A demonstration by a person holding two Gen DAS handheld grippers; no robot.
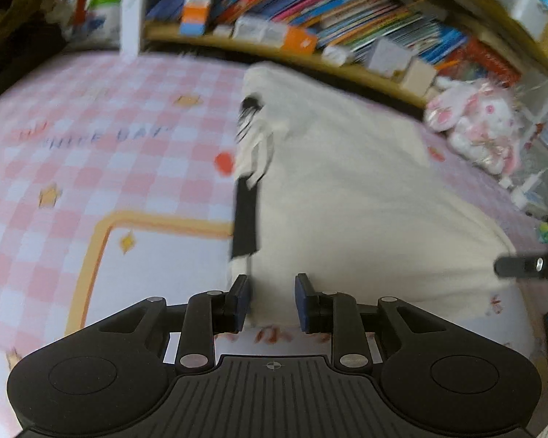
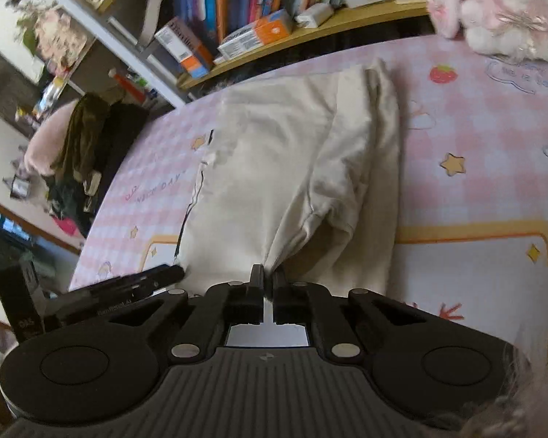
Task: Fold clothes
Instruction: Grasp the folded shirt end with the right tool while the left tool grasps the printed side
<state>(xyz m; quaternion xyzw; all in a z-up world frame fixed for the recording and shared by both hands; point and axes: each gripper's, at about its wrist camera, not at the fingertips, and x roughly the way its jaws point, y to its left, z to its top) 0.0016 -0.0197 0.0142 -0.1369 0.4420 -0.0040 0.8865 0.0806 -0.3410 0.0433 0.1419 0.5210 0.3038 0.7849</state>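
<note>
A cream-white garment [image 1: 347, 200] with a black printed strip [image 1: 244, 219] along its left edge lies spread on a pink checked sheet [image 1: 91, 146]. My left gripper [image 1: 272, 299] hovers over the garment's near edge, its fingers apart and only flat cloth showing in the gap. In the right wrist view the garment [image 2: 274, 153] is partly folded over itself. My right gripper [image 2: 268, 277] is shut on a pinch of its near hem, which rises in a peak into the jaws. The left gripper [image 2: 142, 281] reaches in from the left, and the right gripper [image 1: 522, 266] shows at the left wrist view's right edge.
A pink and white plush rabbit [image 1: 475, 120] [image 2: 500, 7] sits at the sheet's far right corner. A low wooden shelf of books [image 1: 310, 7] [image 2: 237, 7] runs along the far side. Dark clothes [image 2: 84, 153] are heaped beyond the sheet's left edge [image 2: 102, 219].
</note>
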